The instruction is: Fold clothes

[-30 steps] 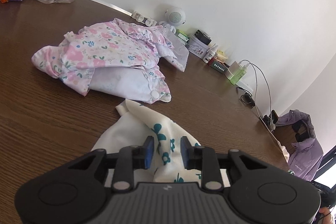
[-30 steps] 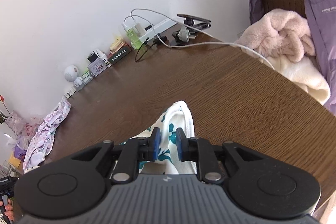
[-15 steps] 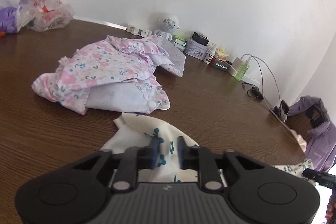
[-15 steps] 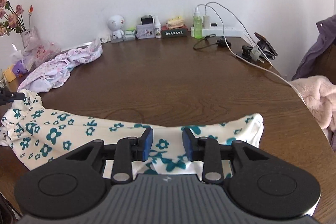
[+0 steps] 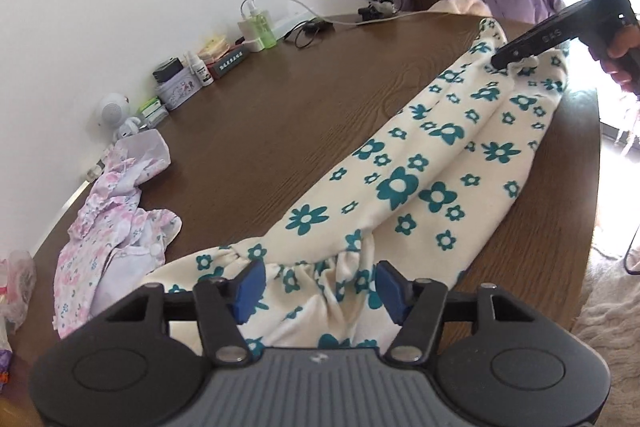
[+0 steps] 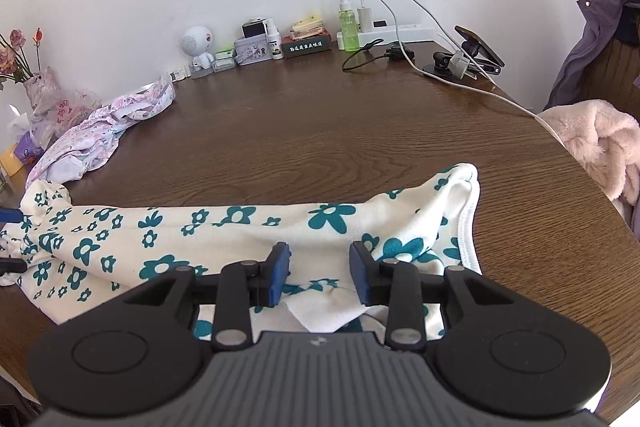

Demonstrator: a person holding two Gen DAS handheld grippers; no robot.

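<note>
- The left gripper's blue fingers stand wide apart, released, over the gathered elastic waistband of the floral trousers; cloth lies between them, but neither pad presses it.
- The right gripper's fingers are likewise spread and grasp nothing, poised above the trouser cuffs; in the left wrist view its tip sits right at the hem, though whether it touches is unclear.
- The trousers, cream with teal flowers, lie stretched full length along the near edge of the wooden table, one leg seemingly laid on the other, waist toward the left end, cuffs toward the right end.
- A pink floral garment lies crumpled just beyond the waistband, toward the table's back edge and the small items along the wall.
- Judgement: the trousers look laid out and smoothed, halved lengthwise; this fits either the pause before a crosswise fold or a release while straightening.
- Any crosswise fold would need both layers pinched together so that the edges stay matched.
</note>
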